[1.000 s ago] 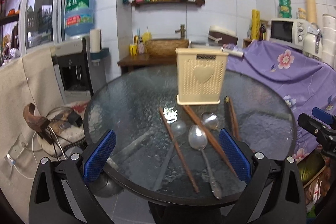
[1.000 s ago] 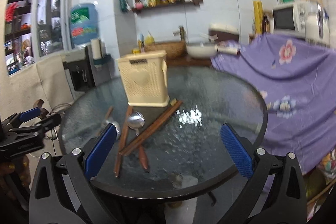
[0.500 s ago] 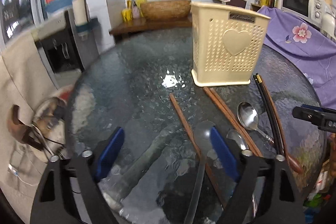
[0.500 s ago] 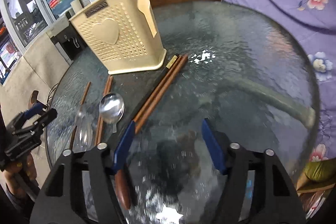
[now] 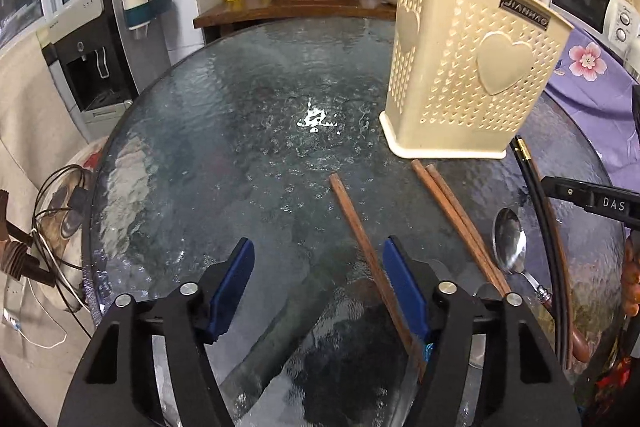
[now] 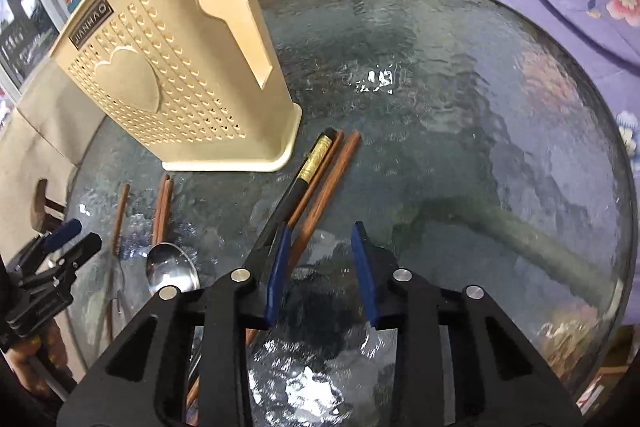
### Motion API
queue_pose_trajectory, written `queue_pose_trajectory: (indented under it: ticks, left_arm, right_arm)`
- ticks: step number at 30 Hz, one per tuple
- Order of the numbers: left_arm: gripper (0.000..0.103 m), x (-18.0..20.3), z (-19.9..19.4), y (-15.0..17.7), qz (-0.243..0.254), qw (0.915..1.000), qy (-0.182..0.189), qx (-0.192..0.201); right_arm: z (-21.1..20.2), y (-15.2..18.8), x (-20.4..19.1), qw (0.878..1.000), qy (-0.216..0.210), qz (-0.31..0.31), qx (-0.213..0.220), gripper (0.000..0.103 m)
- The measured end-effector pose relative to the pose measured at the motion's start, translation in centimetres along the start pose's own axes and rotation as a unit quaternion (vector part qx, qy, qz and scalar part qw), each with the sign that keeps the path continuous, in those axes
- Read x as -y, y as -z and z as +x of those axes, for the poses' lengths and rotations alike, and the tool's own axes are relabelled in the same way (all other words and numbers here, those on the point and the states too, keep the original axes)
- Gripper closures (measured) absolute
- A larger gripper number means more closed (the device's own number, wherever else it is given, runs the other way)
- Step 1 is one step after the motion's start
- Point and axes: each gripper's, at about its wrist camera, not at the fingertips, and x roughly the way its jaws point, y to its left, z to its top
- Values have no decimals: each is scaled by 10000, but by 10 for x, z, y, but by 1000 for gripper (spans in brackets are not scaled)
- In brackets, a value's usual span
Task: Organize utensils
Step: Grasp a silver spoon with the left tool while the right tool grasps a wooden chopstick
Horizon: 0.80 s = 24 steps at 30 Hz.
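I see a tabletop (image 5: 240, 147) of rippled, glossy glass. Utensil holder (image 5: 472, 67): matt cream plastic, perforated. Brown chopsticks (image 5: 456, 223): smooth wood. Spoon (image 5: 509, 241): polished metal. Black chopsticks (image 6: 296, 187) look glossy, lacquered. My left gripper (image 5: 318, 281): matt black plastic.

The utensil holder (image 5: 472, 75) stands upright on the bench (image 5: 240, 147), toward its far right. Near it lie a single chopstick (image 5: 360, 239), a pair of chopsticks (image 5: 456, 219) to its right, then a spoon (image 5: 510, 243) and, rightmost, what seems another chopstick bundle (image 5: 540, 227).
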Motion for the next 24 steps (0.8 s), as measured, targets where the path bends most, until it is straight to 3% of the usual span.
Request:
queue_pose_trajectory:
  ticks: [5, 14, 17, 24]
  left_arm:
    - [50, -3, 16, -8, -138, 9991, 278, -274]
    - [54, 4, 32, -24, -51, 9982, 413, -425]
    - [54, 1, 20, -23, -93, 9985, 458, -272]
    - [54, 20, -24, 5, 834, 9946, 620, 78]
  right_arm:
    - [6, -16, 7, 9999, 48, -56, -120, 86]
    - [22, -45, 10, 9997, -27, -22, -247, 87]
    - [29, -55, 10, 9997, 19, -57, -245, 87]
    - [41, -70, 5, 9994, 144, -105, -298, 87]
